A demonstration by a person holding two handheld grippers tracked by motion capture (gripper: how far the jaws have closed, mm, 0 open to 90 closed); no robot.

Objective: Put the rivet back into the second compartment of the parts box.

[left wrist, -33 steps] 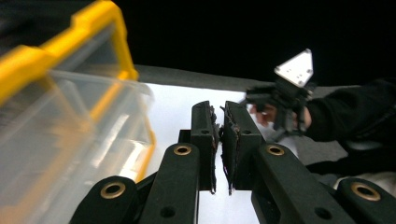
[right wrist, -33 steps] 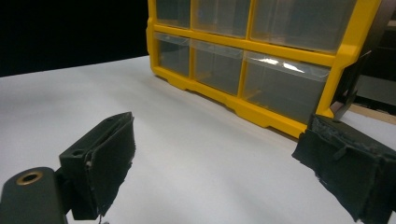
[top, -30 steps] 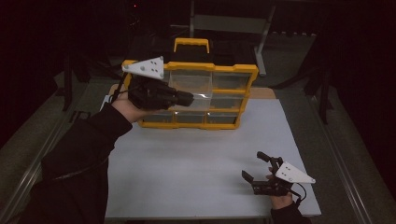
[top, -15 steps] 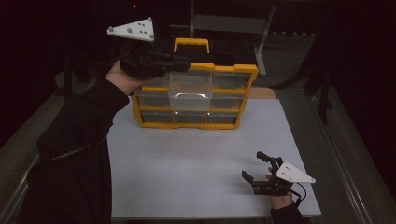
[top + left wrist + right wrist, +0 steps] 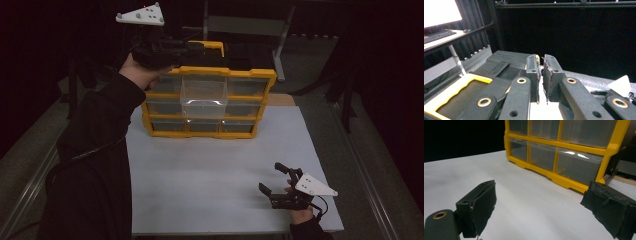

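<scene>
Black sleeves and two black hand-held grippers with pale grey three-cornered plates

The person wears dark, black long sleeves reaching to the wrists. The left hand-held gripper is a chunky black plastic body topped by a flat pale grey three-cornered plate set with small round studs; a black cable trails down along the sleeve. Its two black jaw arms carry brass-ringed rivet holes and dark screws, with worn black pads frayed at the edges. The right hand-held gripper is likewise black, with its own grey plate, a thin black cable, and fuzzy black felt-like pads.
</scene>
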